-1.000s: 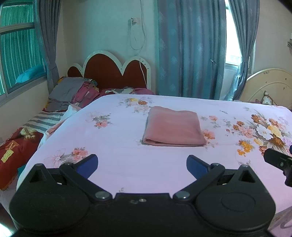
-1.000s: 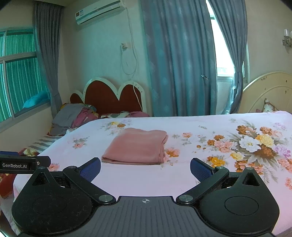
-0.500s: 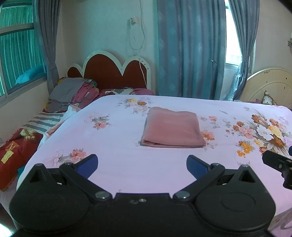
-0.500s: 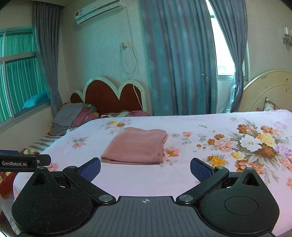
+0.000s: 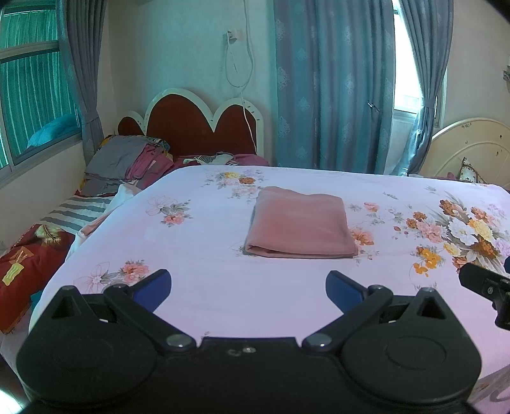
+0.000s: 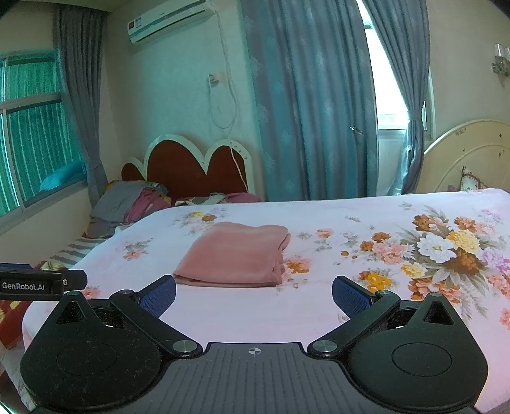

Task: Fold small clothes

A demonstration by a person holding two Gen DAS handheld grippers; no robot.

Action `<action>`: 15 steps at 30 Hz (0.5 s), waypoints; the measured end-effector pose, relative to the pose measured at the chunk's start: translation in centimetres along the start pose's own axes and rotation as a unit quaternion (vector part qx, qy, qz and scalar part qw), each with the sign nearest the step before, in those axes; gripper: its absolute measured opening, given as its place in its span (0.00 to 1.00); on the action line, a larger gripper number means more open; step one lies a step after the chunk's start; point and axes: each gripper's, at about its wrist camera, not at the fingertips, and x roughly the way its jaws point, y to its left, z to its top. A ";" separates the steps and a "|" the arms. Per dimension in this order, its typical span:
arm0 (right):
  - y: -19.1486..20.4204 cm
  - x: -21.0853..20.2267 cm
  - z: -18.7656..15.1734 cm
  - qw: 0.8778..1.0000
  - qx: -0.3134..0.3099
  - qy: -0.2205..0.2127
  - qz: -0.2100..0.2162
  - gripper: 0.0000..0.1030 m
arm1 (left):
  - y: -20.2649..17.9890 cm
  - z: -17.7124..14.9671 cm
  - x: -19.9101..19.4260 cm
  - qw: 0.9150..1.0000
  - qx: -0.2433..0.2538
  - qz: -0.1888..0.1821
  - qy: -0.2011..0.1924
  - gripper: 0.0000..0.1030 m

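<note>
You've got one pink cloth (image 5: 301,223) folded into a flat rectangle on the bed (image 5: 223,286), lying in the middle of the floral sheet, ahead of both your grippers and touching neither; your left gripper (image 5: 248,285) hangs over the near edge of the bed with its jaws spread wide and nothing between them; your right gripper (image 6: 254,291) is the same, jaws wide apart, empty, short of the cloth's near edge.

Count it up: one cloth, two grippers, four blue pads, two on each; one red headboard (image 5: 197,124) beyond the bed's far left corner, one cream headboard (image 5: 471,149) past its far right side; one pile of clothes (image 5: 127,159) left of the red headboard.

From your left view the cloth sits dead centre and you see its top square on; a bit of your right gripper pokes in at the right edge; the air conditioner is cut off. From your right view the cloth (image 6: 236,254) lies left of centre and its layered right edge shows; there's one air conditioner (image 6: 169,20) high on the wall above the red headboard, one wall lamp (image 6: 500,63) above the cream headboard, and your left gripper's labelled side at the left edge.
</note>
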 end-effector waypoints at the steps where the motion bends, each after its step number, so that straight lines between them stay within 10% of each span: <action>1: -0.1 0.0 0.0 1.000 0.001 0.000 0.000 1.00 | -0.1 0.1 0.0 1.000 0.001 0.000 0.000 1.00; 15: -0.4 0.1 0.0 1.000 0.004 0.004 0.002 1.00 | -0.6 0.5 0.3 1.000 0.003 -0.001 0.006 1.00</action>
